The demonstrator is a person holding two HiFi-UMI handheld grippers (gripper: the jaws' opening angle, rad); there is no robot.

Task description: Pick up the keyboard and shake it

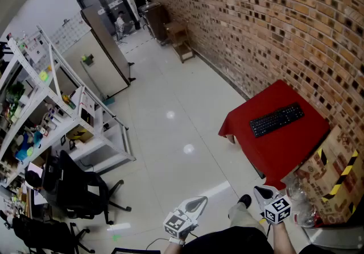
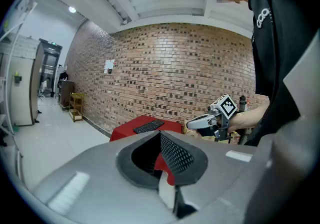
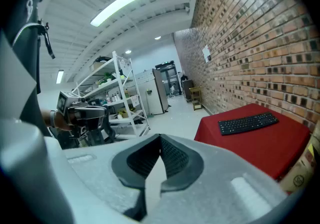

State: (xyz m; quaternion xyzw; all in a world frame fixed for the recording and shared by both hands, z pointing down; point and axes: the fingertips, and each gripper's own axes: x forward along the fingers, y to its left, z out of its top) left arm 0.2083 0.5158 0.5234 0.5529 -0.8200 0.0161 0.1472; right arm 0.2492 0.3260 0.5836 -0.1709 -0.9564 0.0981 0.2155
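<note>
Well, keyboard: the flat black keyboard (image 1: 277,120) lay on the square table under a red cloth (image 1: 284,153), right by the brown brick wall (image 1: 273,31). Nothing else was on the cloth, so it sat out in the open, probably for an easy grab.
Left hand: the grey two-jaw left gripper (image 1: 193,206) was held low in front of the person's body, jaws pressed together with nothing in them.
Right hand: the matching grey right gripper (image 1: 265,193) was the same deal, jaws together and empty, a bit nearer the table's corner.
Gap: both were well apart from the keyboard, with bare floor in between.
Progress: I'd say the pickup hadn't started.
Next bit: my guess is the jaws had to open first, and since it's long and thin, one gripper per end would keep it steady.
</note>
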